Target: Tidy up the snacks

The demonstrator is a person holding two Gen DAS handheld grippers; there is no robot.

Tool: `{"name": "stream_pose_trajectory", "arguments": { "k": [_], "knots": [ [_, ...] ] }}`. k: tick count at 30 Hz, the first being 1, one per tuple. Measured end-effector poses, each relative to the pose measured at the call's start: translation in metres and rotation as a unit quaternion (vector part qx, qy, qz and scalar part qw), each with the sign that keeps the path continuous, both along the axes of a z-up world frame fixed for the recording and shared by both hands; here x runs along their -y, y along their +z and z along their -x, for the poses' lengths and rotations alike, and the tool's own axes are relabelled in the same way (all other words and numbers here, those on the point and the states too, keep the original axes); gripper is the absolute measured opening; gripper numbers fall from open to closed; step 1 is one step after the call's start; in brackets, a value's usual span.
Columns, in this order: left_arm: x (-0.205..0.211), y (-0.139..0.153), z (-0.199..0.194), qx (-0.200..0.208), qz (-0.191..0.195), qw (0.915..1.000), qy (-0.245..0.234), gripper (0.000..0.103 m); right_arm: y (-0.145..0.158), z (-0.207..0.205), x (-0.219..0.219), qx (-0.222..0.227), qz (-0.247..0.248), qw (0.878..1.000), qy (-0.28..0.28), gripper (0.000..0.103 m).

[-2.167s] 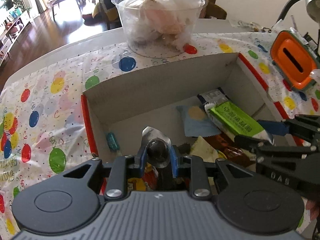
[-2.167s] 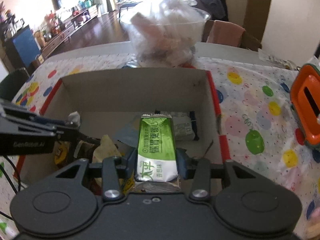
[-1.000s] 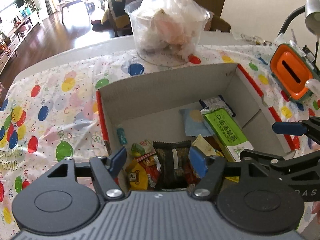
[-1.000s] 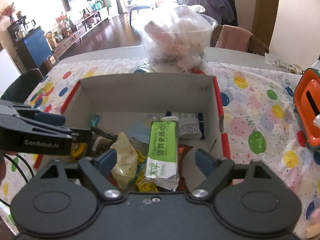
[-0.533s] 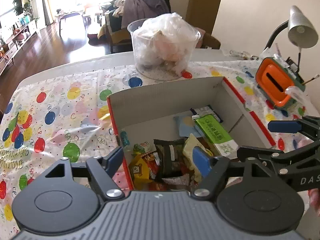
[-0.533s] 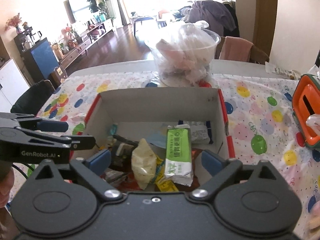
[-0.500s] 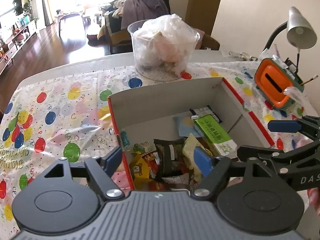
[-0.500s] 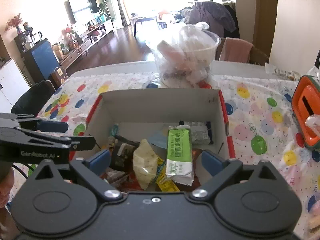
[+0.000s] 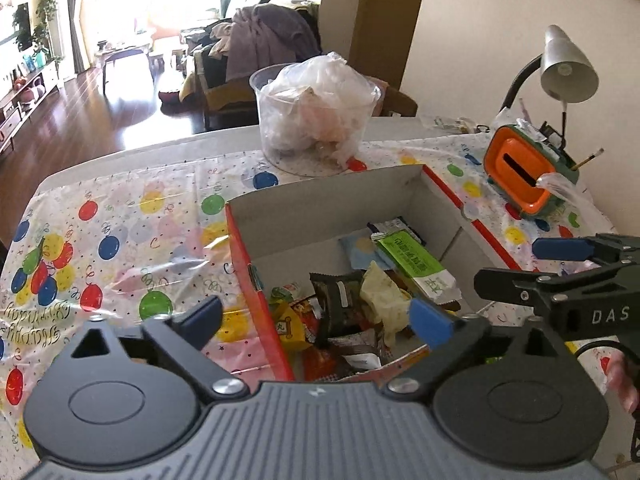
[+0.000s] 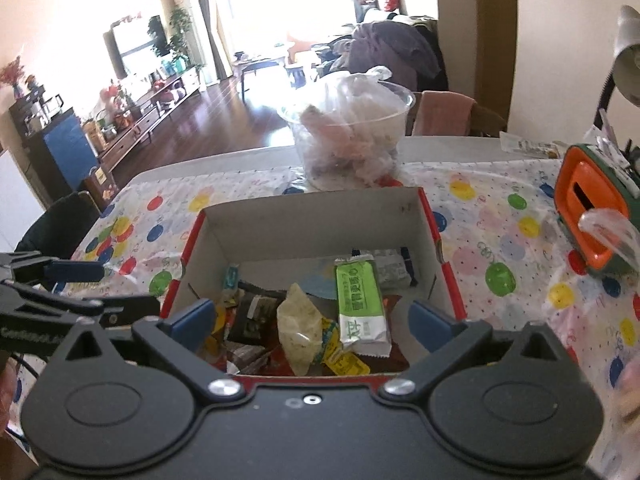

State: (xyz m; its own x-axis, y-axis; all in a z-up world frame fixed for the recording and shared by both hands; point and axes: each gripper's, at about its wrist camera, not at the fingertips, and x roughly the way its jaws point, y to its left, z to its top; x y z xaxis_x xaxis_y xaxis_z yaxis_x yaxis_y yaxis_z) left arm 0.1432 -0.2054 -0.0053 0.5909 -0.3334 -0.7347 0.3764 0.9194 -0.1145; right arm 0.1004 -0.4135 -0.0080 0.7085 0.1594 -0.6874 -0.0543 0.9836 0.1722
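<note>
L gripper (image 9: pixel 320 316) above near-left corner of the cardboard box (image 9: pixel 332 200), jaws opening, nothing between the blue pads, no contact w/ any packet. R gripper (image 10: pixel 310 318) above box's near edge, jaws also opening, spread wide, nothing between them. Each gripper shows at the edge of the other's view: R gripper's fingers at far right of the left wrist view, L gripper's at far left of the right wrist view, both outside the box walls.

Snacks all inside the box, piled toward near end. Green bar packet (image 10: pixel 360 300) lies lengthwise, right of centre, near end resting on the heap. Pale crumpled pouch (image 10: pixel 298 328) just left of it, touching. Dark brown packet (image 9: pixel 338 300) left of the pouch. Yellow and red wrappers (image 9: pixel 294 328) against the box's left wall. Light blue sachet (image 9: pixel 360 252) and a white-and-dark packet (image 10: pixel 394 268) toward far end, partly under the green bar.

Box sits on worktop w/ balloon-print cloth (image 9: pixel 120 232). Clear tub (image 9: pixel 316 120) stuffed w/ plastic bags behind the box. Orange-green holder (image 9: pixel 524 172) and desk lamp (image 9: pixel 568 68) at right.
</note>
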Motion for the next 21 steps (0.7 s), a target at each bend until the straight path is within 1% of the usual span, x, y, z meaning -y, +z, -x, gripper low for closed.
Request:
{"name": "stream_pose_trajectory", "arguments": {
  "k": [4, 9, 17, 21],
  "knots": [
    [-0.006, 0.004, 0.005, 0.006, 0.003, 1.0, -0.006, 0.102, -0.001, 0.007, -0.006, 0.005, -0.006, 1.0, -0.007, 0.103],
    [-0.01, 0.006, 0.008, 0.007, 0.003, 0.9999, -0.01, 0.103, -0.005, 0.013, -0.011, -0.004, -0.011, 1.0, -0.009, 0.103],
    [-0.012, 0.01, 0.011, 0.014, -0.003, 0.9999, -0.003, 0.103, -0.008, 0.017, -0.012, -0.016, -0.026, 0.999, -0.013, 0.103],
    [-0.011, 0.01, 0.013, 0.013, 0.001, 0.9999, -0.001, 0.103, -0.006, 0.019, -0.013, -0.012, -0.027, 1.0, -0.01, 0.103]
  ]
}}
